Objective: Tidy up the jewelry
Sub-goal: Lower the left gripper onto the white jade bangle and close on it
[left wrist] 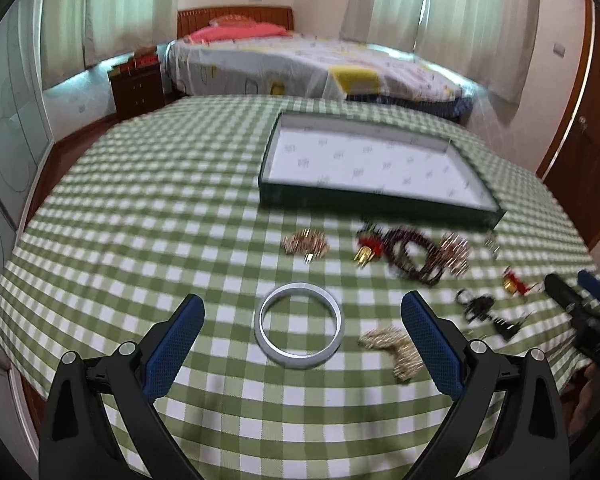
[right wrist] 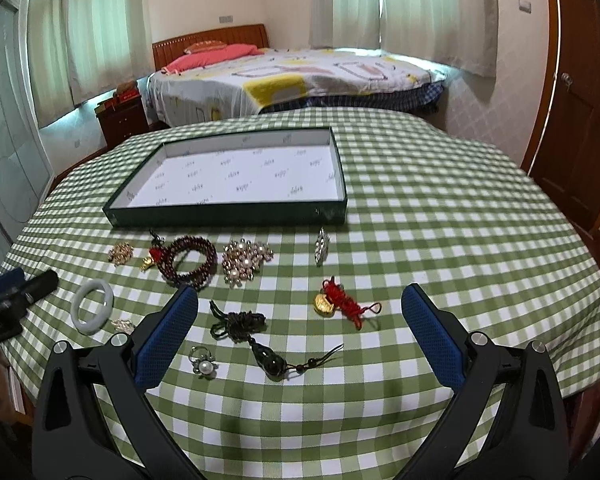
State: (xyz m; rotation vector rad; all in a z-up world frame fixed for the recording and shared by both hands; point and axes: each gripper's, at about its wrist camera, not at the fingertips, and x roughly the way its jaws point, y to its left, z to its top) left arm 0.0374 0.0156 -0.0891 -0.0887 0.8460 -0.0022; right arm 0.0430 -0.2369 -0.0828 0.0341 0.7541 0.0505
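Observation:
A shallow dark green tray (left wrist: 370,203) (right wrist: 228,214) with a white printed lining lies empty on the checked tablecloth. In front of it jewelry is scattered: a pale jade bangle (left wrist: 299,325) (right wrist: 92,306), a dark red bead bracelet (left wrist: 410,256) (right wrist: 188,262), a pearl cluster brooch (right wrist: 245,260), a gold brooch (left wrist: 305,243) (right wrist: 121,253), a red knot with gold coin (right wrist: 340,305), a dark cord pendant (right wrist: 256,340), and a pearl ring (right wrist: 204,367). My left gripper (left wrist: 303,316) is open, its fingers either side of the bangle. My right gripper (right wrist: 300,308) is open above the dark pendant and red knot.
The round table (right wrist: 460,240) has a green and white checked cloth. Behind it stand a bed (right wrist: 292,76), a wooden nightstand (right wrist: 122,120), and curtained windows. A wooden door (right wrist: 580,120) is at the right. A small gold piece (left wrist: 396,350) lies beside the bangle.

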